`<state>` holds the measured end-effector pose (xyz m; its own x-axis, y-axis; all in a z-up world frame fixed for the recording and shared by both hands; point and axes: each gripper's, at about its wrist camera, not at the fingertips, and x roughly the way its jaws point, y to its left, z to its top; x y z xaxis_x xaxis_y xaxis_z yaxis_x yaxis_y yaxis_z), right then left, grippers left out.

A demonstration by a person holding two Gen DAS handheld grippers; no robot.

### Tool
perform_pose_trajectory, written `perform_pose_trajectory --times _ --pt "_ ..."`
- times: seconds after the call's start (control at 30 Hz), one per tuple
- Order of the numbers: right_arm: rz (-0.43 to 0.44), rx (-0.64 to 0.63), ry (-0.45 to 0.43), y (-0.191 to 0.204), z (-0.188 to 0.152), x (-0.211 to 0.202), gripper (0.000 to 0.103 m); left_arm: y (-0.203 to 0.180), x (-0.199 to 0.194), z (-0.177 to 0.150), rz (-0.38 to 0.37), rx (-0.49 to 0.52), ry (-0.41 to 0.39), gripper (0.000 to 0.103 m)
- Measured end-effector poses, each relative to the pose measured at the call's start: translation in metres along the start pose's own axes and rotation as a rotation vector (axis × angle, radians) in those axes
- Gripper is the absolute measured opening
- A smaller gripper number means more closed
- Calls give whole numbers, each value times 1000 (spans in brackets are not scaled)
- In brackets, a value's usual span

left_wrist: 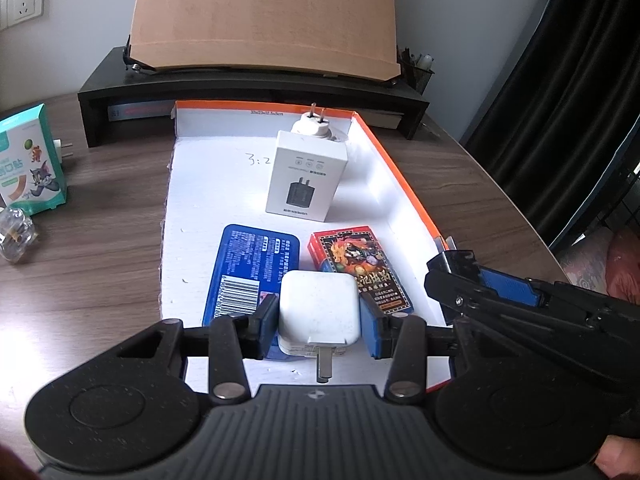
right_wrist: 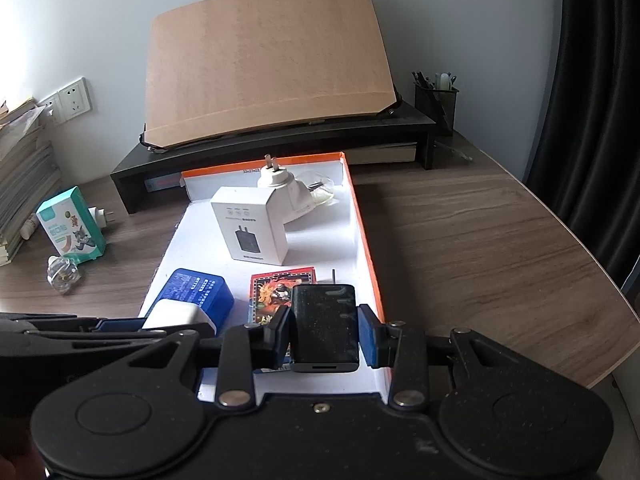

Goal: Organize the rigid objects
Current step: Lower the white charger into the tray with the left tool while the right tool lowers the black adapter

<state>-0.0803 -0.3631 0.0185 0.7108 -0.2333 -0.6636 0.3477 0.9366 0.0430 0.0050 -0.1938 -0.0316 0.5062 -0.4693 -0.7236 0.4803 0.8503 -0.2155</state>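
Observation:
My left gripper (left_wrist: 319, 320) is shut on a white charger (left_wrist: 318, 310), prongs toward the camera, held low over the white tray (left_wrist: 208, 184) with its orange rim. My right gripper (right_wrist: 324, 332) is shut on a black charger (right_wrist: 324, 326) over the tray's near right corner. In the tray lie a blue tin (left_wrist: 252, 272), a red card box (left_wrist: 356, 264), a white charger box (left_wrist: 306, 176) and a white plug adapter (left_wrist: 316, 126) at the far end. The white charger also shows in the right wrist view (right_wrist: 176, 314).
A teal carton (left_wrist: 34, 160), a small white plug (left_wrist: 64, 148) and a clear plastic item (left_wrist: 16, 236) stand on the wooden desk left of the tray. A black monitor riser (left_wrist: 248, 88) with a brown board on it stands behind. A pen holder (right_wrist: 436, 108) is at the back right.

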Motion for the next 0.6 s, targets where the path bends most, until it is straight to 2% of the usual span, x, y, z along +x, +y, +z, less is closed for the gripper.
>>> perform_pose_trajectory --times 0.6 --pt "-4 2 2 -1 -1 0 44 -1 1 -1 0 2 0 43"
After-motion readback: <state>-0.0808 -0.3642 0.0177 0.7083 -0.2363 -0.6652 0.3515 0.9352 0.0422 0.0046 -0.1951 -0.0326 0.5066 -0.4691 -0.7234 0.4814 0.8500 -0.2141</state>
